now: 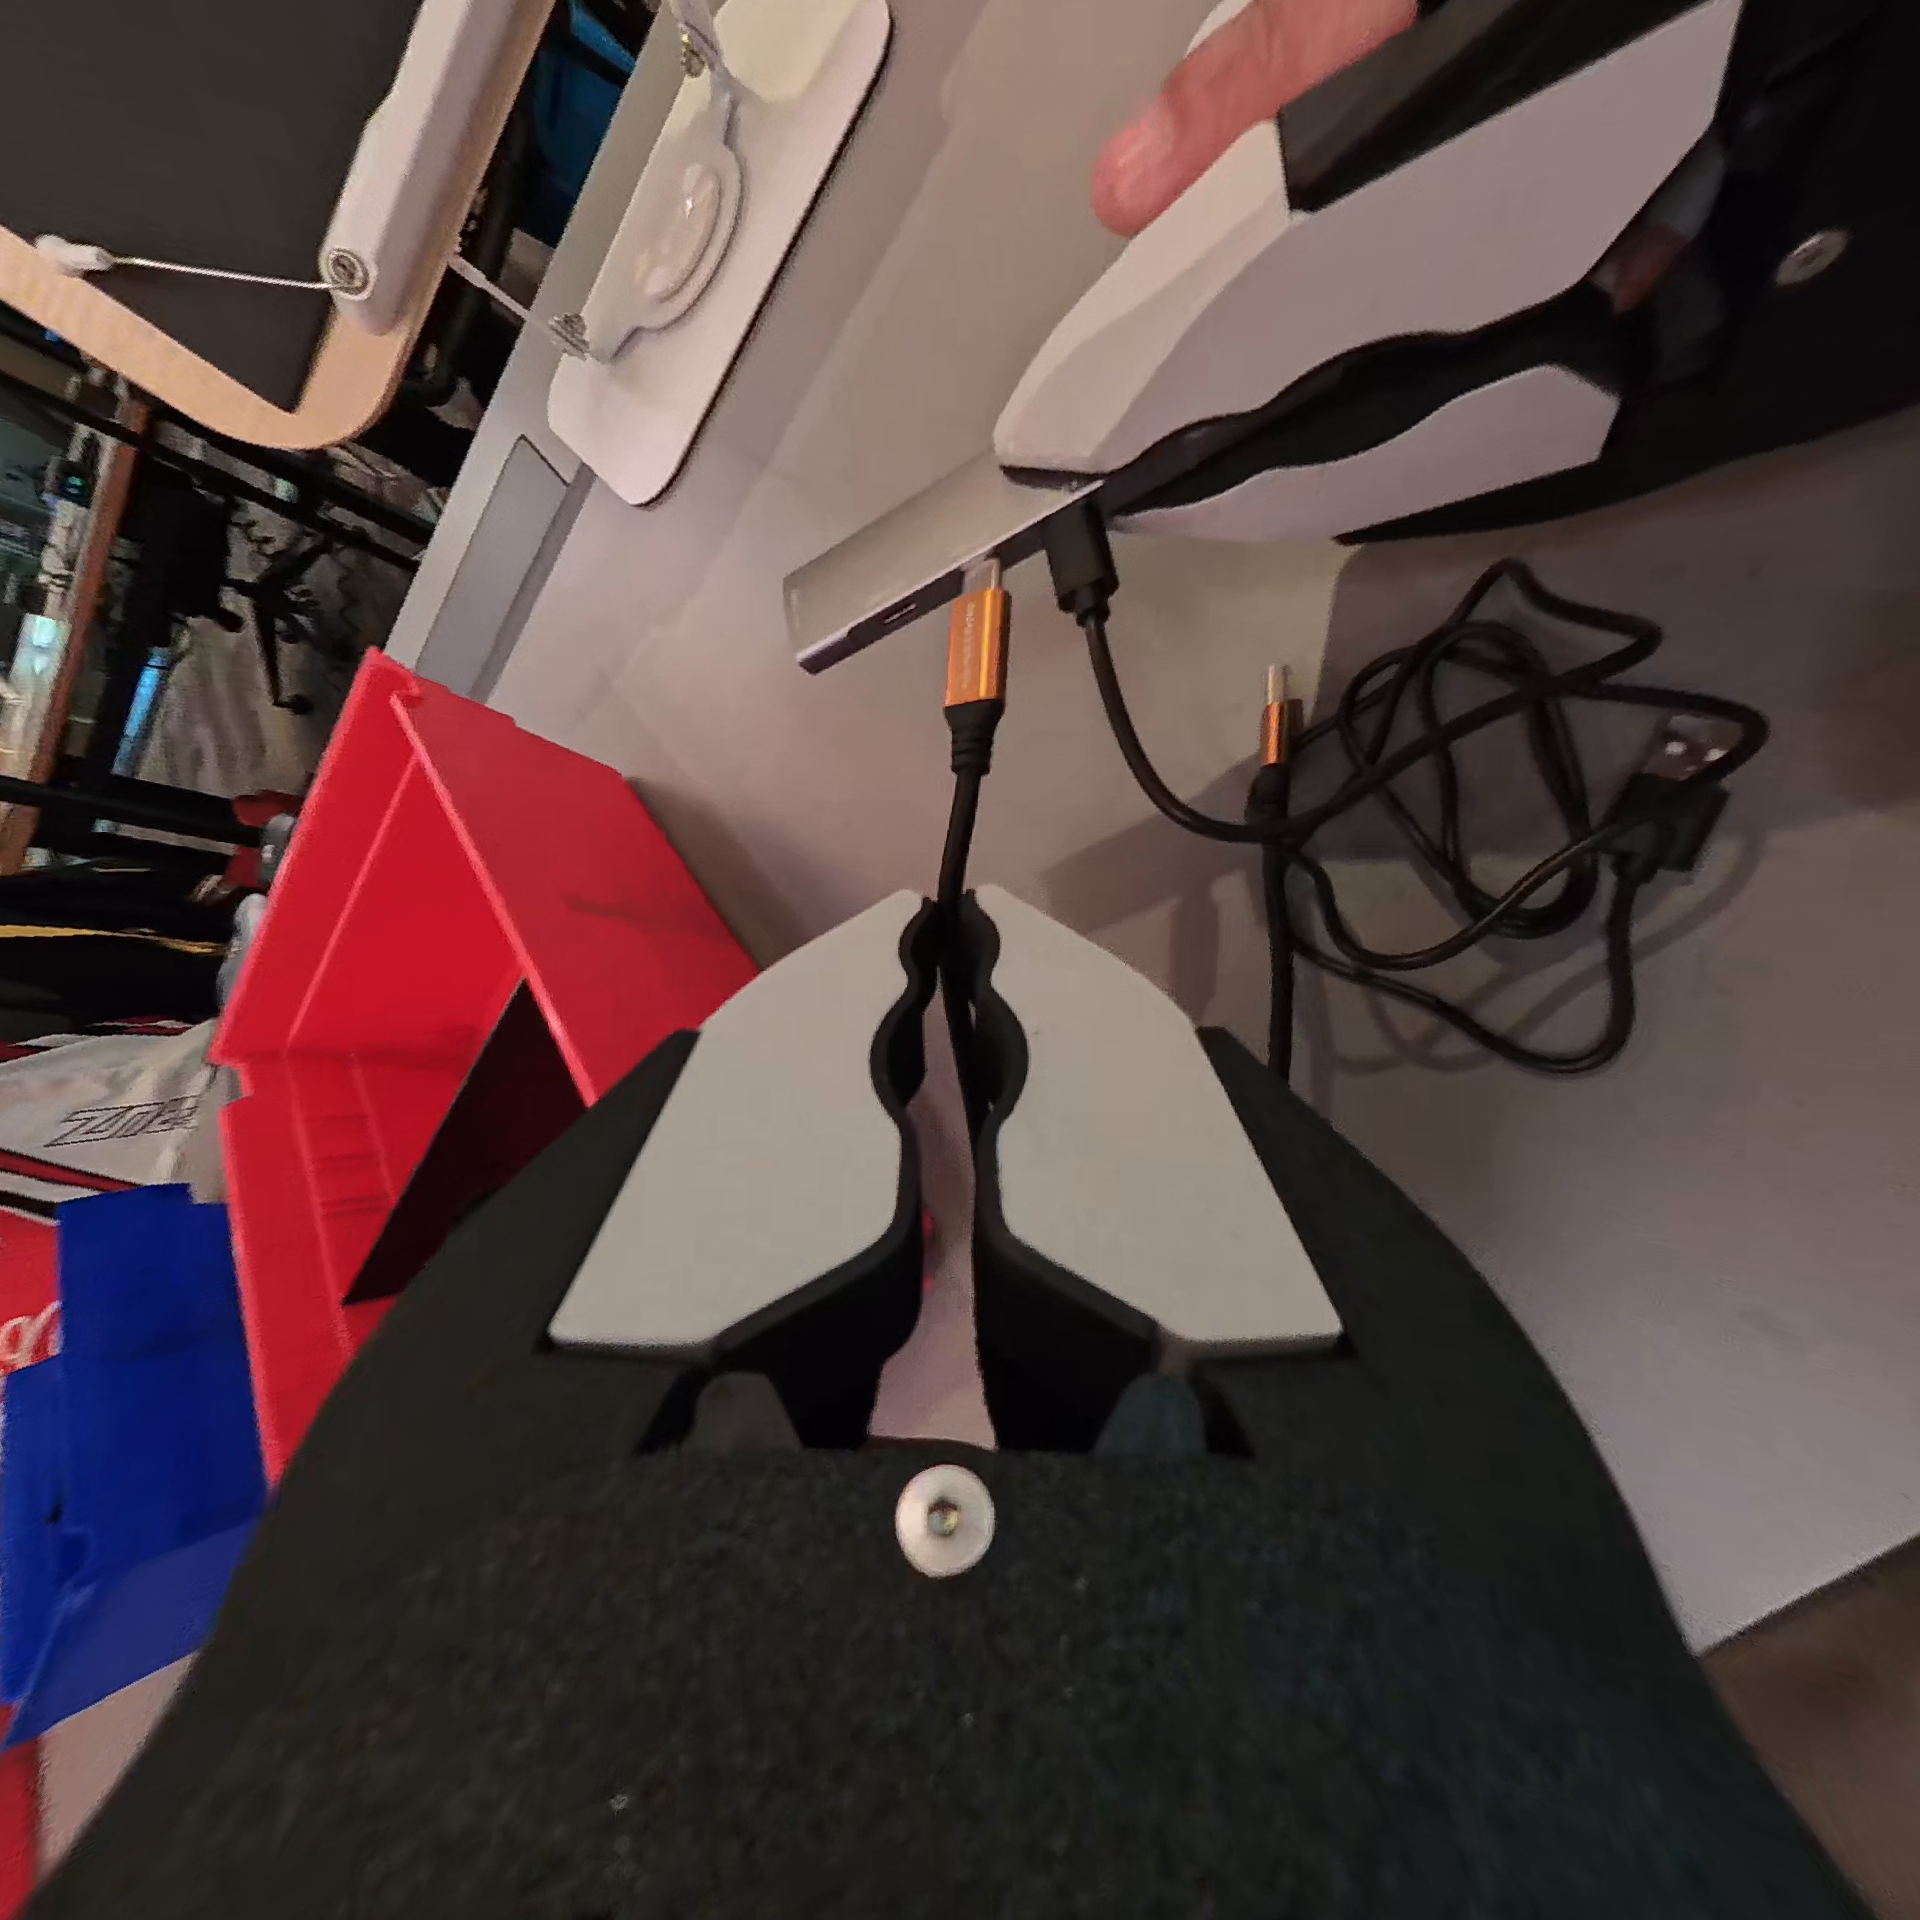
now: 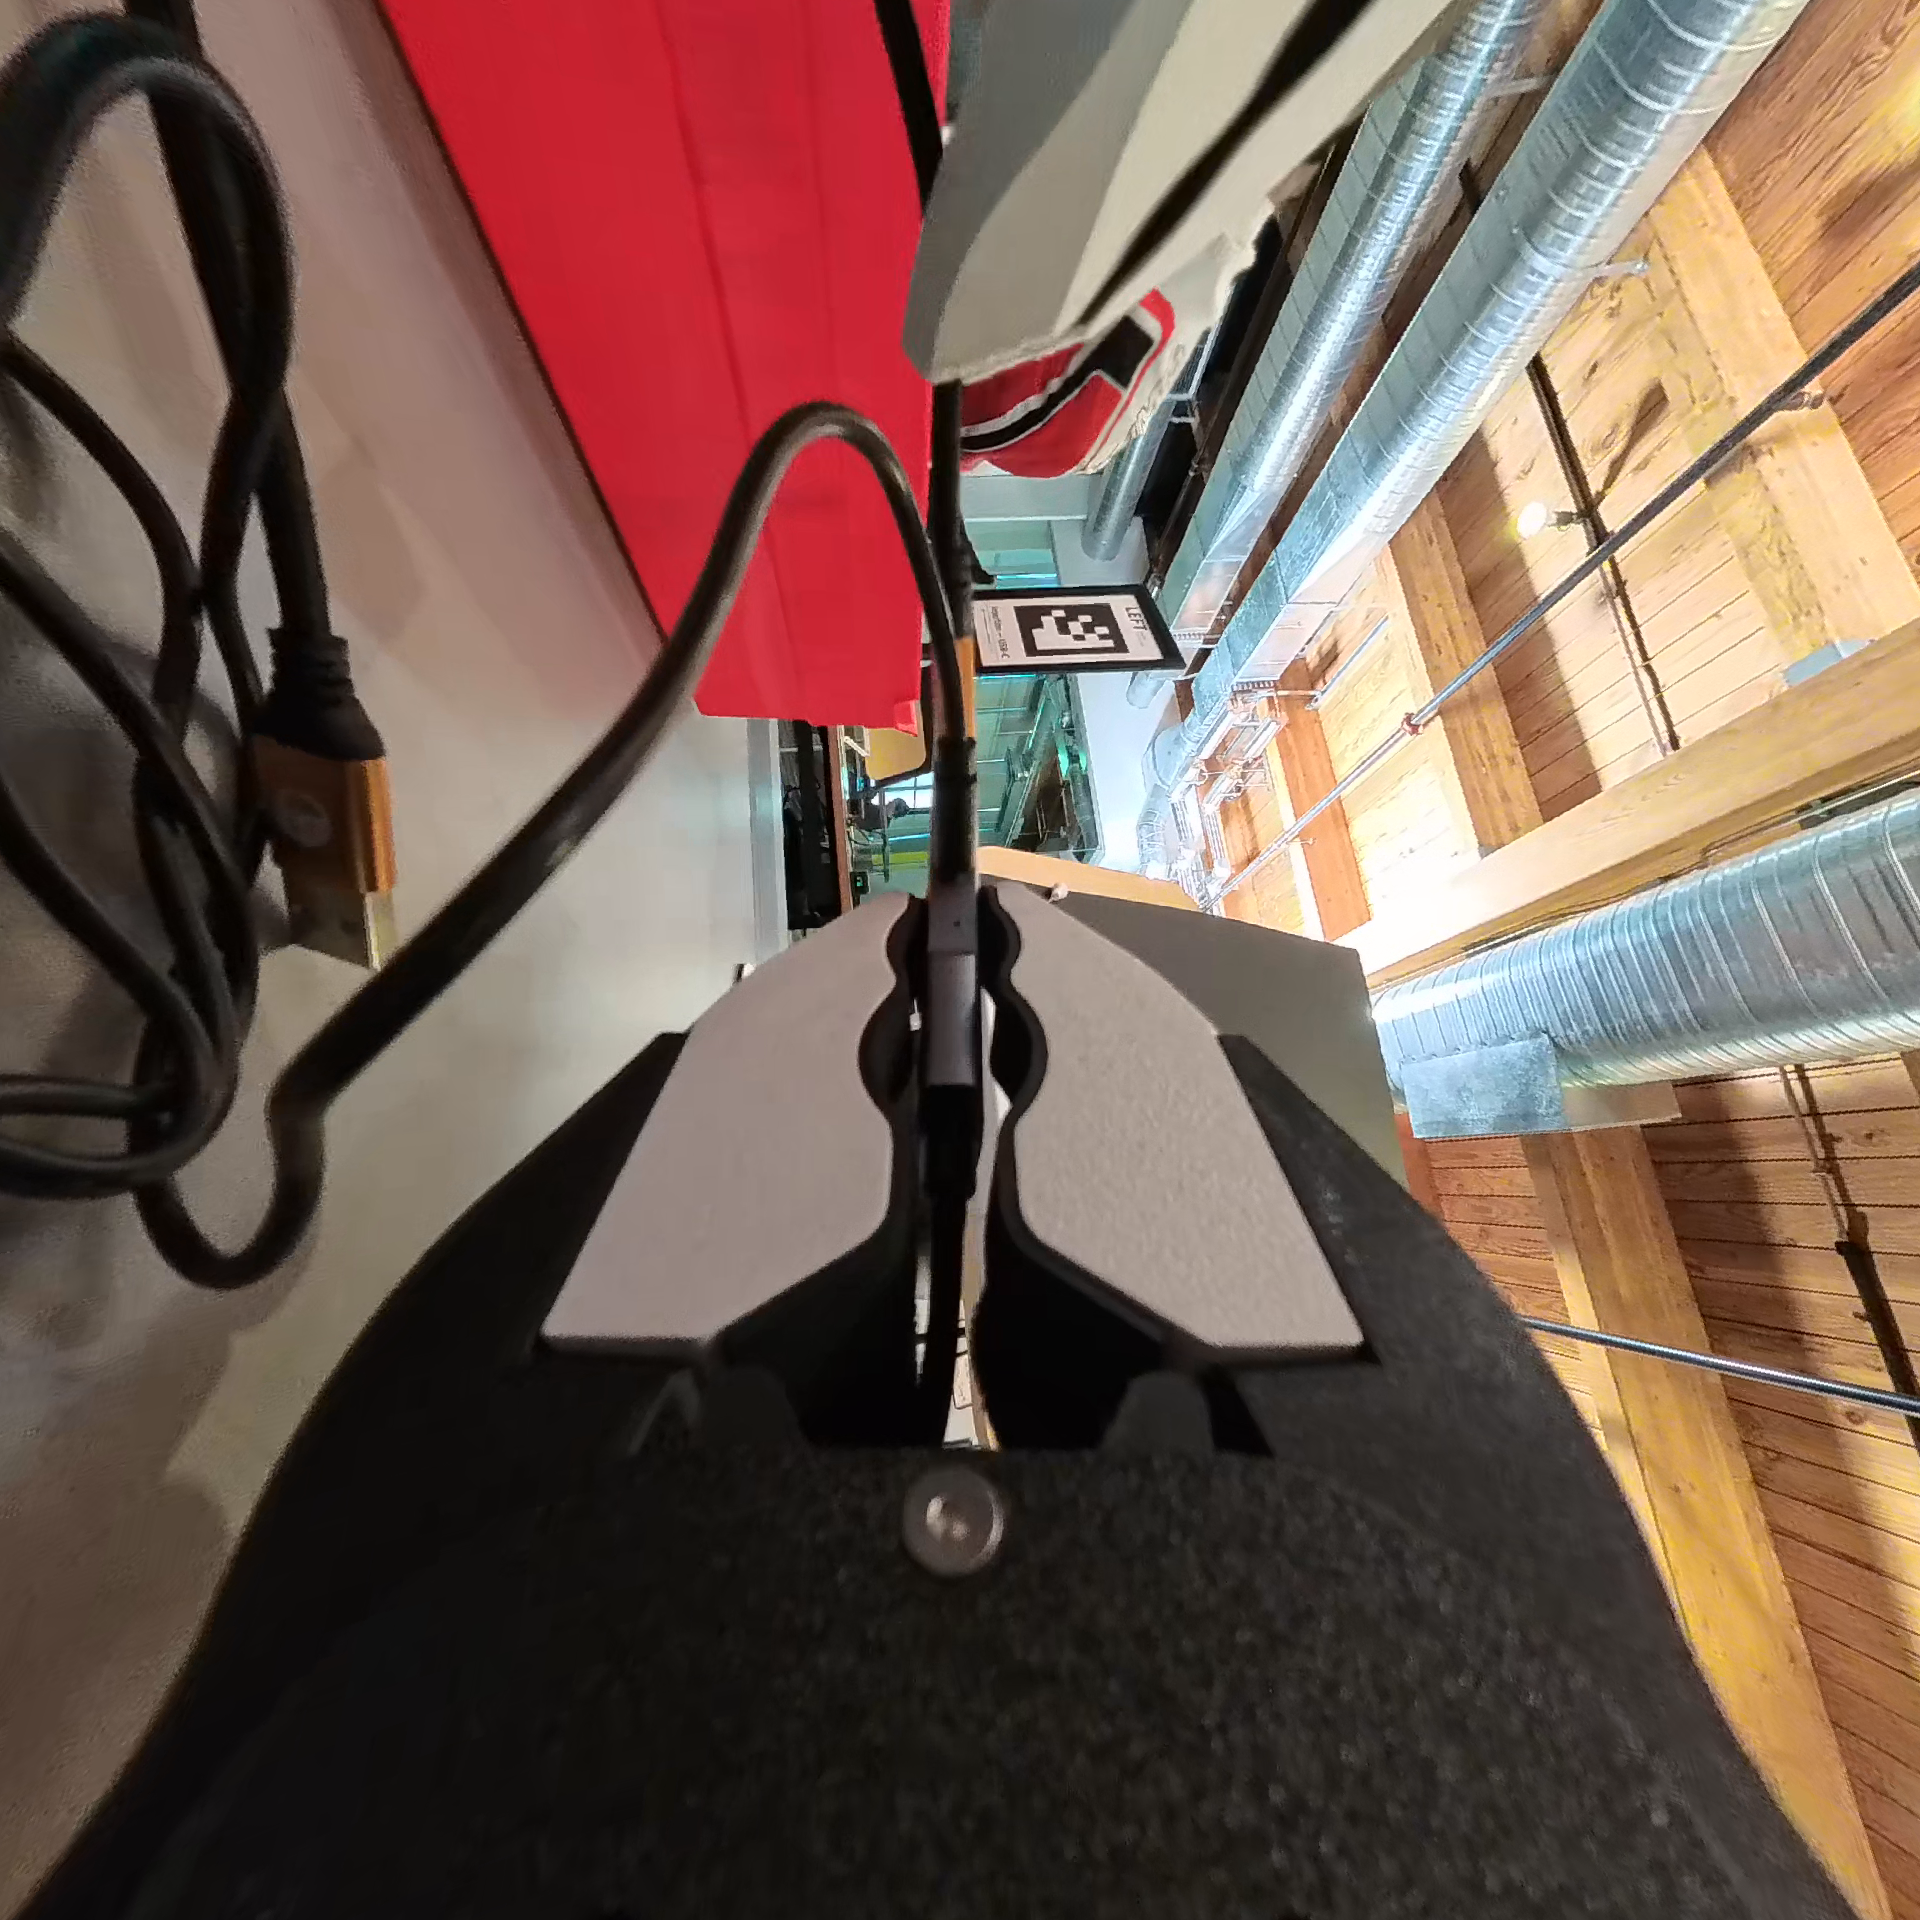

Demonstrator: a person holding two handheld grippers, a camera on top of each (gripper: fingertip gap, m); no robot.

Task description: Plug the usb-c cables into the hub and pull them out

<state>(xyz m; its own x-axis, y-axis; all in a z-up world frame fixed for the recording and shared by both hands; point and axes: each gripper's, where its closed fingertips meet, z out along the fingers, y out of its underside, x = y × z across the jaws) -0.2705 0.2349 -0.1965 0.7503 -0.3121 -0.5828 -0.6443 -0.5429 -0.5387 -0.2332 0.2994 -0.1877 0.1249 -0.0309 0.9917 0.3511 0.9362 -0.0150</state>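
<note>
Left gripper: nearest to us in the left wrist view; we see its pale fingers drawn narrow and pinching a black cable just behind the tips.
Orange-collared plug: just beyond those tips, at the end of the pinched cable; its metal tip sits at a port on the hub's near edge, though we cannot tell how deep it goes.
Hub: a slim grey bar, lifted off the grey table and tilted; its right end is clamped by the right gripper.
Black plug: seated in the hub just right of the orange one, its cord looping down toward the table.
Loose cables: a black tangle lying on the table to the right, with a second orange plug pointing away from us.
Red bin: on the left, beside the left gripper.
Right gripper, own view: closed narrow on the hub, which we see edge-on between the fingers.
Person's finger: far right, resting on the right gripper's body.
White pads: farthest on the table, up left.
</note>
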